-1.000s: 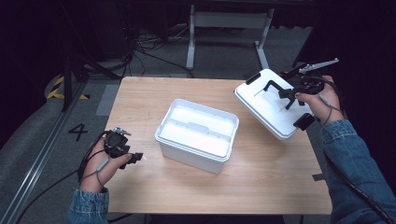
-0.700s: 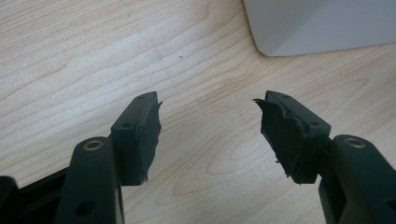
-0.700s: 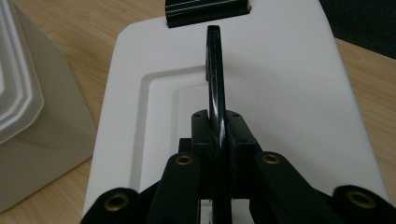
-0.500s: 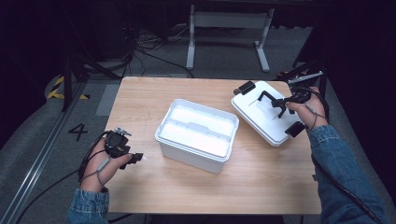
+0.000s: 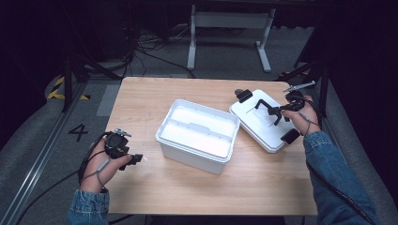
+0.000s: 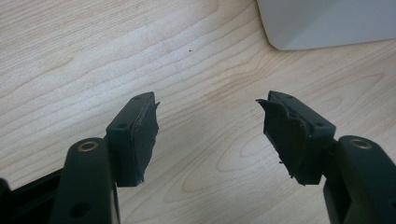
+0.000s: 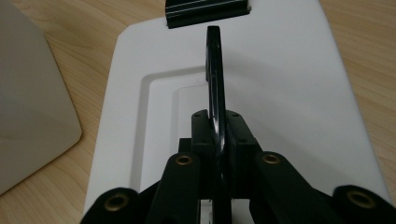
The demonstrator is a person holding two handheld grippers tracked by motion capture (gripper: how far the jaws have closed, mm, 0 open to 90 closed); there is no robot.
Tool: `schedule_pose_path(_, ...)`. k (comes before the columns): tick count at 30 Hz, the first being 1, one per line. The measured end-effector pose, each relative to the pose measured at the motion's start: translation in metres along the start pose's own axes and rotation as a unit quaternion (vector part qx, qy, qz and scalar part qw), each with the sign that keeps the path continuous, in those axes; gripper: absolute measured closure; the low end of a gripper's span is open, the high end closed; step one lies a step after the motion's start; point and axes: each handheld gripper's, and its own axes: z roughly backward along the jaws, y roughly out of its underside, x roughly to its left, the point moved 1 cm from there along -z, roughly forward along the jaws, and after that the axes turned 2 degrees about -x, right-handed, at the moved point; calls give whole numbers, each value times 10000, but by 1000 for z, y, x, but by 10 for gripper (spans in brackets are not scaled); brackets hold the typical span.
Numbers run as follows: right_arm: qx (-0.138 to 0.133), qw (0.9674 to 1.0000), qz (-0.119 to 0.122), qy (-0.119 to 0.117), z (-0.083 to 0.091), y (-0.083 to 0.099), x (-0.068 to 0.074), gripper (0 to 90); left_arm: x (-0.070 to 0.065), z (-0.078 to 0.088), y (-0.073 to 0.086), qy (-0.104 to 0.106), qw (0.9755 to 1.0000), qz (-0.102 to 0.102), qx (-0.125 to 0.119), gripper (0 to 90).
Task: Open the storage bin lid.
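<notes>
Pinching handle (image 7: 215,79) of one lid (image 5: 263,123): right claw (image 5: 277,112); left claw (image 6: 208,135) spread; one bin (image 5: 199,135).

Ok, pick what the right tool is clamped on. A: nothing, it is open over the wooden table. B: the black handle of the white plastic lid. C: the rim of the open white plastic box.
B: the right tool pinches the thin black handle standing up from the flat white plastic lid.
</notes>
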Motion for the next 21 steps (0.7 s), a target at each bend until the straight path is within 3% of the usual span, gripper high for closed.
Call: schedule_pose_path(21,99,9997,-187,-87,-23,25,-6,848,2,-4,1,37,10000,-47,60,361)
